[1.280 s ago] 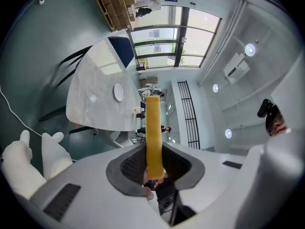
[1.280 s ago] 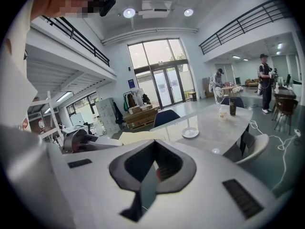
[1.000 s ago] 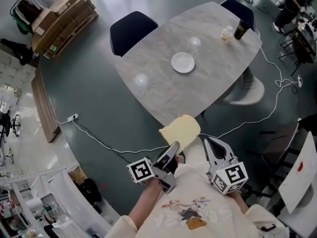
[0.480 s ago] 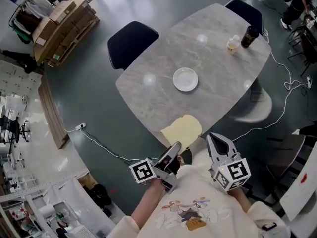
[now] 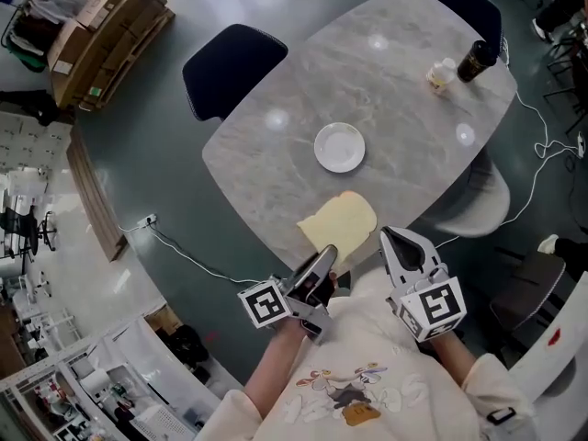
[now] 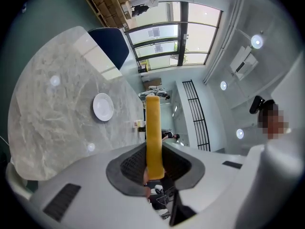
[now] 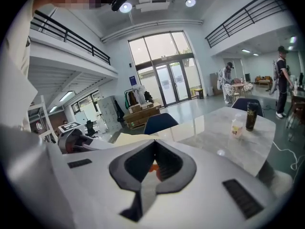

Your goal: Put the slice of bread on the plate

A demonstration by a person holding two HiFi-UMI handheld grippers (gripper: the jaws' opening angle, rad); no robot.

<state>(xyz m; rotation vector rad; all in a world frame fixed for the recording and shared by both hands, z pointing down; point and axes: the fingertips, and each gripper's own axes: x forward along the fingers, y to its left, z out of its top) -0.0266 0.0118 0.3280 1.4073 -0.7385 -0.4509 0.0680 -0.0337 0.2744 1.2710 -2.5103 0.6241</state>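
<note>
A pale yellow slice of bread [image 5: 338, 224] sticks out from my left gripper [image 5: 323, 254], which is shut on its near end. The slice's far end hangs over the near edge of the grey marble table [image 5: 276, 173]. A white, empty plate [image 5: 339, 147] sits near the table's middle, beyond the bread. In the left gripper view the slice [image 6: 152, 123] stands edge-on between the pads, with the plate [image 6: 103, 107] off to the left. My right gripper [image 5: 397, 239] hovers beside the bread, its jaws together on nothing.
A small bottle [image 5: 442, 73] and a dark can [image 5: 476, 60] stand at the table's far right. Dark blue chairs [image 5: 230, 67] [image 5: 469, 3] sit at the far sides, a white seat [image 5: 478, 200] on the right. A cable [image 5: 193, 260] runs across the floor.
Both grippers and the bread have moved forward toward the table; the slice's far end now reaches over the table's near edge. The grip on the bread is unchanged.
</note>
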